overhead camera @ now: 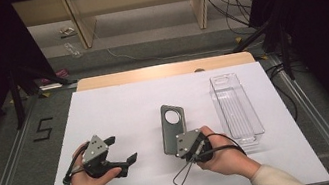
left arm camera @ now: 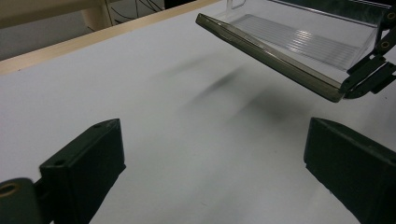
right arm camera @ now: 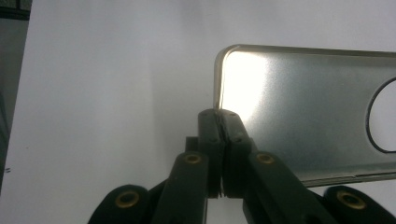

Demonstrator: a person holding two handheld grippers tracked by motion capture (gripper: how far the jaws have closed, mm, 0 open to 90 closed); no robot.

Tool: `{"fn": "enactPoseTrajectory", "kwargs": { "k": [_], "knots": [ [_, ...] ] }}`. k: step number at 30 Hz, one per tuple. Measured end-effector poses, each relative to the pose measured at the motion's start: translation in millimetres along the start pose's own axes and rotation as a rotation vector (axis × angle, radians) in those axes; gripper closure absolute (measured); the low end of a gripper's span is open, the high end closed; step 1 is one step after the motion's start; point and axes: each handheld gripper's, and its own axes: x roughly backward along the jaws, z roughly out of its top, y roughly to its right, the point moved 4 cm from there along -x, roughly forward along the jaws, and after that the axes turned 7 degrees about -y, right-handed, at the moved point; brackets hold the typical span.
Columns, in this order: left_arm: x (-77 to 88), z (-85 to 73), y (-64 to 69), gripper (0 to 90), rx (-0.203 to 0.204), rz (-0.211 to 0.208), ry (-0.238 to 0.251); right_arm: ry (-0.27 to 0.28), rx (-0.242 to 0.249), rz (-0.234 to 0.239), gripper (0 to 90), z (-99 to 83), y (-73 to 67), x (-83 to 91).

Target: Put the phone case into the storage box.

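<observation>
Right gripper [overhead camera: 180,149] clamped on case [overhead camera: 172,126] edge, lifted off table [overhead camera: 120,110]; keep level toward tray [overhead camera: 235,106]. Left gripper [overhead camera: 122,153] jaws apart, empty.

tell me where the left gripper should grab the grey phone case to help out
Probably the free long edge of the phone case, coming in from the left gripper side with open jaws. The case is a thin flat shell, lifted clear of the table and tilted, so its rim fits between the jaws. The right gripper already pinches a bottom corner; avoid the round camera cutout.
</observation>
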Motion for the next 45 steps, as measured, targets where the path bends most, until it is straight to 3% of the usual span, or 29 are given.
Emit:
{"fn": "enactPoseTrajectory", "kwargs": {
  "k": [10, 23, 35, 45],
  "knots": [
    [0.9, 2.8, -2.9, 4.9, 0.015, 0.014, 0.012, 0.032, 0.019, -0.009, 89.3, 4.9, -5.6, 1.3],
    [-6.9, 23.7, -6.2, 5.2, 0.032, 0.016, 0.018, 0.067, 0.031, 0.001, 89.3, 7.0, -11.8, 7.0],
    [-23.9, 52.0, -2.5, 8.3, 0.037, -0.017, 0.026, 0.090, 0.035, 0.002, 89.3, 7.2, -15.3, 10.4],
    [-36.8, 63.8, 5.0, 8.3, 0.029, -0.039, 0.013, 0.100, 0.038, 0.002, 89.3, 7.3, -17.5, 10.8]
  ]
}}
